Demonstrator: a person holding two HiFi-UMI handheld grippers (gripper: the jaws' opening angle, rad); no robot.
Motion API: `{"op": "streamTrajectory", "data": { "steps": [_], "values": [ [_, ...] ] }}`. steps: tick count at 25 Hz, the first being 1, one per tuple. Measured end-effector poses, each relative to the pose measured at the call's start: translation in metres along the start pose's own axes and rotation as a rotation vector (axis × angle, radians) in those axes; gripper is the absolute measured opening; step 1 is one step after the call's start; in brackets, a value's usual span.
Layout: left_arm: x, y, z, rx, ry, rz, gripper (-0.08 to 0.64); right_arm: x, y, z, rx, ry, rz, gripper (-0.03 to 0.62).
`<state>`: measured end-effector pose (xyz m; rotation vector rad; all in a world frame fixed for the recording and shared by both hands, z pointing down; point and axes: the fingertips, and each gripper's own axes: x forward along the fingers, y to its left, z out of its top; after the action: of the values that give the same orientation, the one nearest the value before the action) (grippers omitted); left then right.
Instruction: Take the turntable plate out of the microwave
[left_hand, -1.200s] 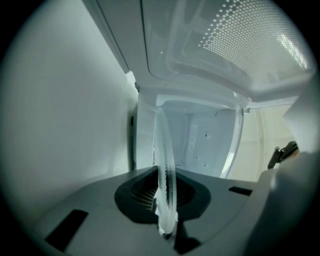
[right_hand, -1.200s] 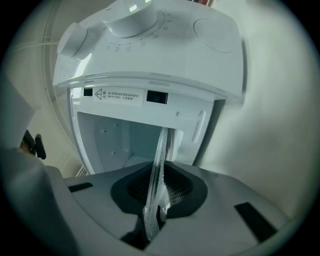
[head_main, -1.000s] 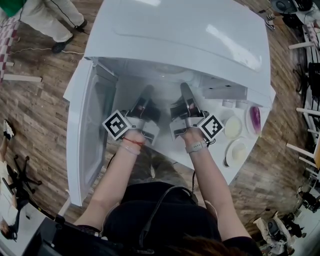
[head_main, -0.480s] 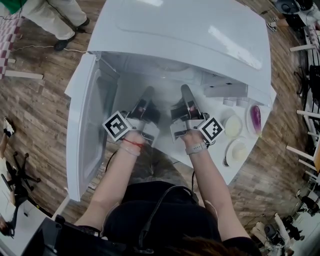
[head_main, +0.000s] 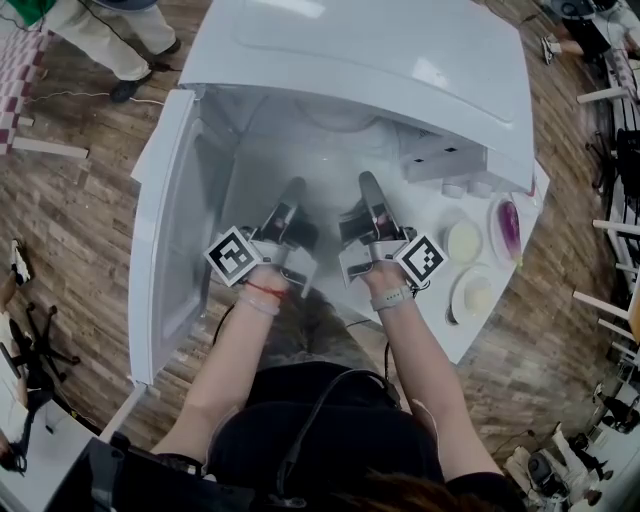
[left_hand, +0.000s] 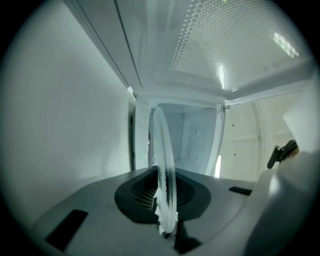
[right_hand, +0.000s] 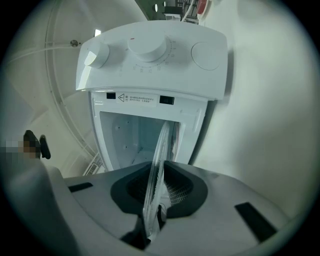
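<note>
The white microwave (head_main: 380, 60) stands with its door (head_main: 175, 240) swung open on the left. Both grippers hold the clear glass turntable plate (head_main: 325, 165) level in front of the cavity mouth; from above it shows only faintly. My left gripper (head_main: 292, 195) is shut on the plate's near rim, which stands edge-on (left_hand: 164, 170) between its jaws. Beside it, my right gripper (head_main: 368, 190) is shut on the same rim (right_hand: 156, 180). The right gripper view also shows the control panel (right_hand: 150, 55) with its knobs above the open cavity (right_hand: 135, 135).
Three round dishes lie on the white table right of the microwave: a pale one (head_main: 464, 240), one with something purple (head_main: 505, 228) and another pale one (head_main: 472, 296). A person in light trousers (head_main: 90, 40) stands on the wooden floor at the top left.
Both grippers have drawn back from the cavity a little, still shut on the plate. More of the cavity floor shows beyond their tips now.
</note>
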<state>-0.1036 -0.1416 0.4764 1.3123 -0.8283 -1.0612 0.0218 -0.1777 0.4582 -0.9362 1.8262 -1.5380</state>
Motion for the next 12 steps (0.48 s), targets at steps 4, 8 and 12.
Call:
{"op": "streamTrajectory", "data": {
  "steps": [4,8,12],
  "values": [
    [-0.006,-0.012,-0.008,0.016,0.004,0.006,0.034,-0.010,0.003,-0.003,-0.004,0.001,0.012,0.050],
    [-0.015,-0.019,-0.014,0.024,0.003,0.007,0.034,-0.020,0.005,-0.010,0.004,0.001,0.020,0.049],
    [-0.025,-0.022,-0.020,0.023,0.002,0.005,0.034,-0.030,0.007,-0.015,0.006,0.003,0.025,0.049]
  ]
}}
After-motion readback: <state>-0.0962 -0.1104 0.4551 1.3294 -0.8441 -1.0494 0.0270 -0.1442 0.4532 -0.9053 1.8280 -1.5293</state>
